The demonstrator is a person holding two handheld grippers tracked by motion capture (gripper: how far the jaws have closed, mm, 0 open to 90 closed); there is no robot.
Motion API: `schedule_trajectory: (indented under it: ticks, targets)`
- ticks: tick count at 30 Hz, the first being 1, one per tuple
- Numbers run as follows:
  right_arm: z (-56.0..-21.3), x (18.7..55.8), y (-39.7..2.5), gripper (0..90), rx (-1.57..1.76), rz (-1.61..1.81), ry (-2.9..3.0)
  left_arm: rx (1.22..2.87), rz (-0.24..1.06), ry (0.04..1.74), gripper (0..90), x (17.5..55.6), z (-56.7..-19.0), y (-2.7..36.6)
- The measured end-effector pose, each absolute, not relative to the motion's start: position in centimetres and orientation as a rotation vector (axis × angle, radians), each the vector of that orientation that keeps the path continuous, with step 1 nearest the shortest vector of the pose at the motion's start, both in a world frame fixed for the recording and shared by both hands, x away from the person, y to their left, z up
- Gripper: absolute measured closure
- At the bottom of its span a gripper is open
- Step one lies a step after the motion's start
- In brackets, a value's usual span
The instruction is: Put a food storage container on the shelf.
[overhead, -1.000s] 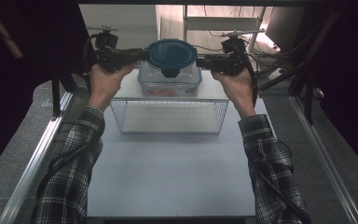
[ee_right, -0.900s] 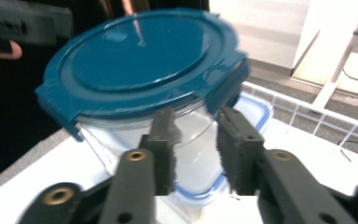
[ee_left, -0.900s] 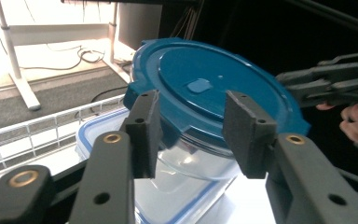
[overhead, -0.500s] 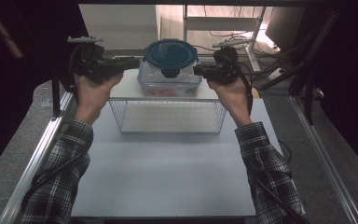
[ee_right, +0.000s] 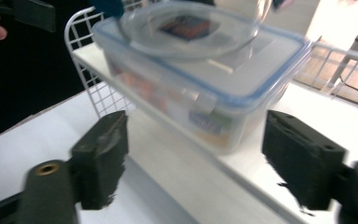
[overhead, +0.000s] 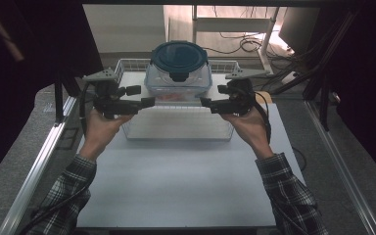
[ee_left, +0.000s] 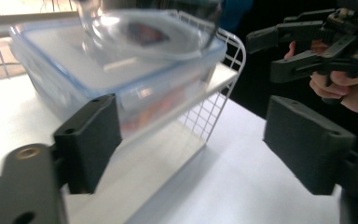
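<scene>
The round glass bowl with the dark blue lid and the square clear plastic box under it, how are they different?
The round glass bowl with the dark blue lid sits on top; the square clear plastic box rests beneath on the white wire shelf. The bowl's lid is dark, the box's is clear with a blue rim. Both are see-through and closed.

Near table half bare; wire rack, stacked containers block far end.

A white worktop sits on grey floor, dark curtains at both sides, cables at upper right.
</scene>
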State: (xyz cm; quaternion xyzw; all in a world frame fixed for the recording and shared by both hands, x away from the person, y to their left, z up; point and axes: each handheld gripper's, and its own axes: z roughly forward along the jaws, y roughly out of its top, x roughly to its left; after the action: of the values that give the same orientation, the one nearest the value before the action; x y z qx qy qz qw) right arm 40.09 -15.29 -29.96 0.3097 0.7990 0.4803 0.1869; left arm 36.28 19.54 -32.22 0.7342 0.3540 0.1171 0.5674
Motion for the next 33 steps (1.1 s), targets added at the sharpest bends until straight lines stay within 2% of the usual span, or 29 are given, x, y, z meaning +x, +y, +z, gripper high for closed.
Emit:
schedule_trajectory:
  ticks: [1, 5, 11, 33]
  targets:
    - [-30.3, 39.8, -15.4, 18.6, 0.864, 1.353, 2.257, 1.735, 0.275, 0.835, 13.9, 36.1, -32.6, 19.4]
    - [-31.4, 38.8, -15.7, 12.4, 0.847, 1.357, 2.27, 1.757, 0.264, 0.83, 10.3, 35.0, -34.0, 18.9]
    - [-32.9, 37.7, -15.8, 5.9, 0.824, 1.348, 2.303, 1.796, 0.25, 0.819, 8.9, 33.8, -35.9, 18.2]
    - [-37.7, 35.6, -15.5, 0.0, 0.75, 1.319, 2.344, 1.855, 0.278, 0.823, 5.9, 31.1, -41.6, 17.4]
